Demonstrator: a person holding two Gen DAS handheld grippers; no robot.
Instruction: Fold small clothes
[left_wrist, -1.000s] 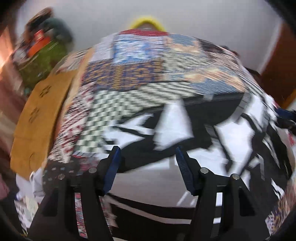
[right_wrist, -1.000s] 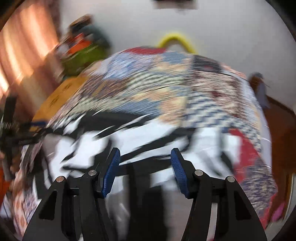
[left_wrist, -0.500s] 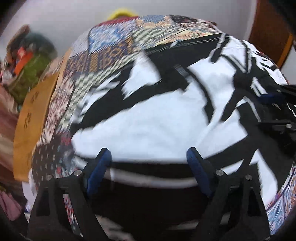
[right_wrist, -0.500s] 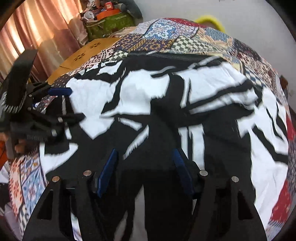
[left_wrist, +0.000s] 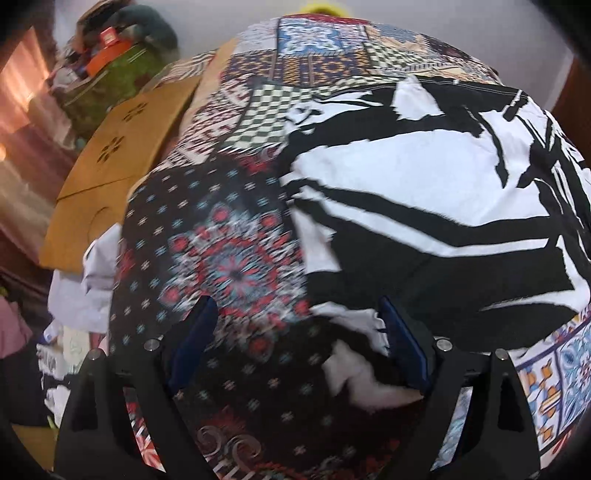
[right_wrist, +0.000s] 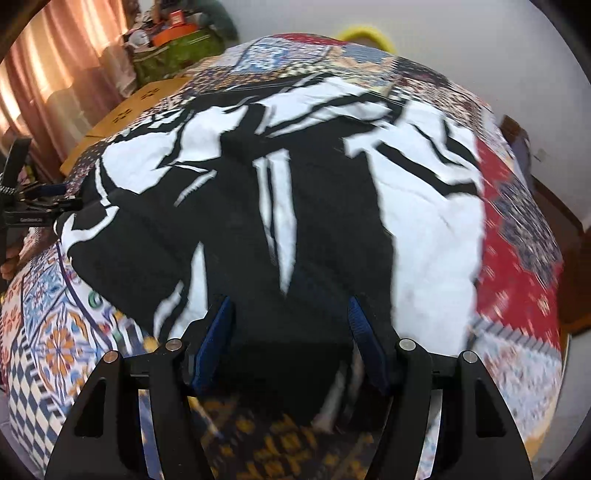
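Observation:
A black-and-white patterned garment (left_wrist: 424, 192) lies spread flat on the patchwork bedspread (left_wrist: 221, 258); it also fills the right wrist view (right_wrist: 280, 192). My left gripper (left_wrist: 295, 343) is open, low over the bedspread at the garment's near left corner, with a bit of the cloth's edge by its right finger. My right gripper (right_wrist: 291, 339) is open, with the garment's near black edge lying between its fingers. The left gripper also shows at the far left of the right wrist view (right_wrist: 40, 210), at the garment's left edge.
A tan board (left_wrist: 110, 166) with cut-out flowers lies left of the bed. A green bag with clutter (left_wrist: 110, 74) stands behind it, and white clothes (left_wrist: 88, 280) are heaped at the bed's left side. Curtains (right_wrist: 55, 74) hang on the left. A wall is beyond the bed.
Both grippers have dropped low and drawn back to the garment's near edge. The left one moved left, off the garment onto the bedspread at its corner.

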